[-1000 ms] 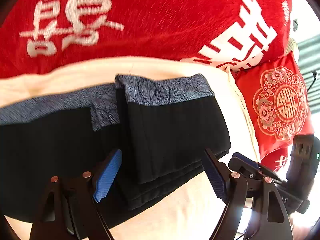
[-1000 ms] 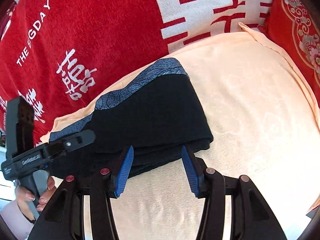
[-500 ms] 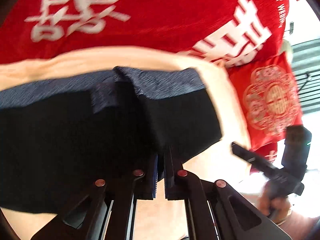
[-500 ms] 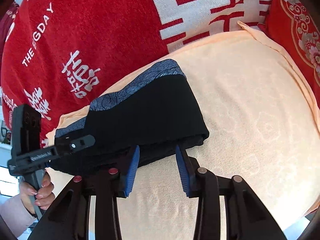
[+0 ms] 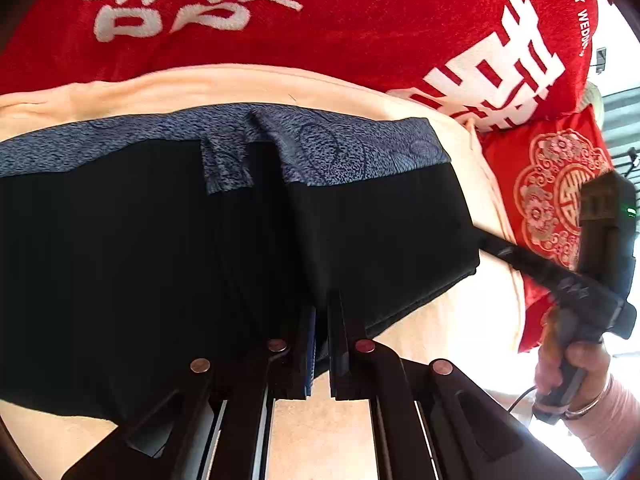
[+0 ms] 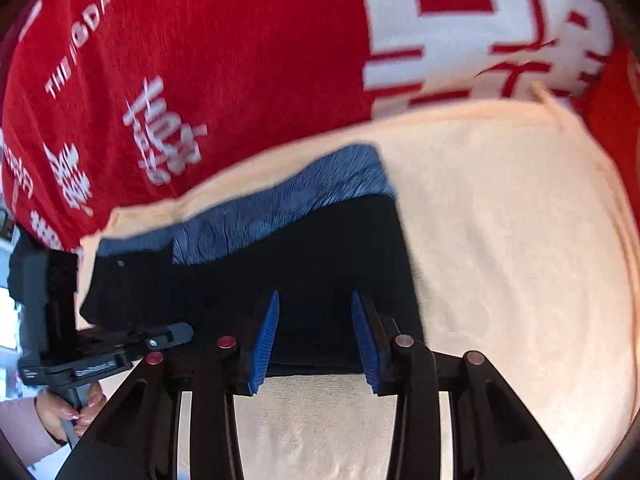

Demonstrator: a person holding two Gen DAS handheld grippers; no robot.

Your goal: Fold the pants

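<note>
**Left wrist view.**
- Item: pants (image 5: 160,264), black with a blue-grey patterned waistband (image 5: 352,148). They lie partly folded on a peach towel (image 5: 240,84) spread over a red blanket (image 5: 320,24) with white characters.
- Handling, as judged: soft, limp and light cloth. It will sag from any held point and the layers can slide apart, but nothing about it is fragile. The stacked near hem looks the sound place to take hold, all layers caught together.
- Tool: the left gripper (image 5: 322,344) has its jaws drawn almost together at the near edge of the black cloth. The hem appears to be pinched between them, though dark cloth against dark jaws makes the bite hard to read.
- Also present: the right gripper (image 5: 560,280), seen from the side beyond the right end of the fold and held by a hand (image 5: 568,364). Its opening cannot be told from here. A red embroidered cushion (image 5: 556,196) sits behind it.
- Containers: none in sight.

**Right wrist view (blurred).**
- Item: the same pants (image 6: 320,256), waistband (image 6: 288,204) on the far side, lying on the towel (image 6: 520,260).
- Tool: the right gripper (image 6: 316,340) stands at a middling gap, its blue pads (image 6: 264,340) either side of the near edge of the fold. The cloth lies between them, and no pad is seen pressing on it.
- Also present: the left gripper (image 6: 160,338), low at the left on the cloth's edge, with the hand (image 6: 68,412) beneath.
- Containers: none in sight.
</note>
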